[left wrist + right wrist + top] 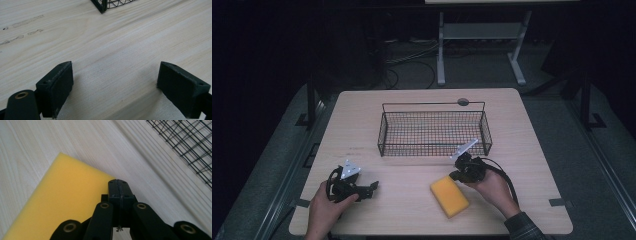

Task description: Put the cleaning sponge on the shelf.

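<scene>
left gripper (371, 189) low on the bare table (412, 175) with jaws spread wide, its own view catches just a basket corner (102, 6), yellow sponge (449, 196) right of centre, wire basket (434, 131) behind it, right gripper (455, 175) with jaws pressed together over the sponge's edge (65, 200)

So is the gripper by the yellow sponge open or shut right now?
Shut. In its own view the right gripper has its jaws pressed together with no gap, over the edge of the yellow sponge, gripping nothing.
</scene>
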Tool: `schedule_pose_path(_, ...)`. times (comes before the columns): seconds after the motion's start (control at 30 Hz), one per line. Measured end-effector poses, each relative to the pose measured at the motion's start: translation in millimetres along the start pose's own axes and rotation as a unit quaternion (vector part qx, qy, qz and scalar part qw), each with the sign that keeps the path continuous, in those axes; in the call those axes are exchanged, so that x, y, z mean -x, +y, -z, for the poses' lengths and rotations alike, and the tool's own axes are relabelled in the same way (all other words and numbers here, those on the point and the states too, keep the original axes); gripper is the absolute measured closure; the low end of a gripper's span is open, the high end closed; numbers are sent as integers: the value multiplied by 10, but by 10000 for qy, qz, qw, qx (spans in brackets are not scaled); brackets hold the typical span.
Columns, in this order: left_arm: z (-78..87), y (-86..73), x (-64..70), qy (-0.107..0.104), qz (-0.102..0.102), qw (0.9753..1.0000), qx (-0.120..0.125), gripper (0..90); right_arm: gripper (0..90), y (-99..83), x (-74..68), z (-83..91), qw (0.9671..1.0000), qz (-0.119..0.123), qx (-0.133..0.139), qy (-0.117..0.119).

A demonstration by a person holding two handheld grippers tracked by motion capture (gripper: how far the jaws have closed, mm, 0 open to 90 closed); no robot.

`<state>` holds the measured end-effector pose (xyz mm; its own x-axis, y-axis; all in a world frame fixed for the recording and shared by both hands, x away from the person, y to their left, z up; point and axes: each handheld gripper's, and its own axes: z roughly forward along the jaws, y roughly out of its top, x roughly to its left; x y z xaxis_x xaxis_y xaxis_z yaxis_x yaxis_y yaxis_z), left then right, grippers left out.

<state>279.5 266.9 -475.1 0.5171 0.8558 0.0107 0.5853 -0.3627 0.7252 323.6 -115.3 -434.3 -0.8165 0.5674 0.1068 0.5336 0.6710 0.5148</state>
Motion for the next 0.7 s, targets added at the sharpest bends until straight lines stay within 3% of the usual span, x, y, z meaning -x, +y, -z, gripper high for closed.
schedule_pose_path(0.7, 0, 0, 0, 0, -1, 10000, -1, 126, 897, 165, -115, -102, 9997, 215, -55, 98)
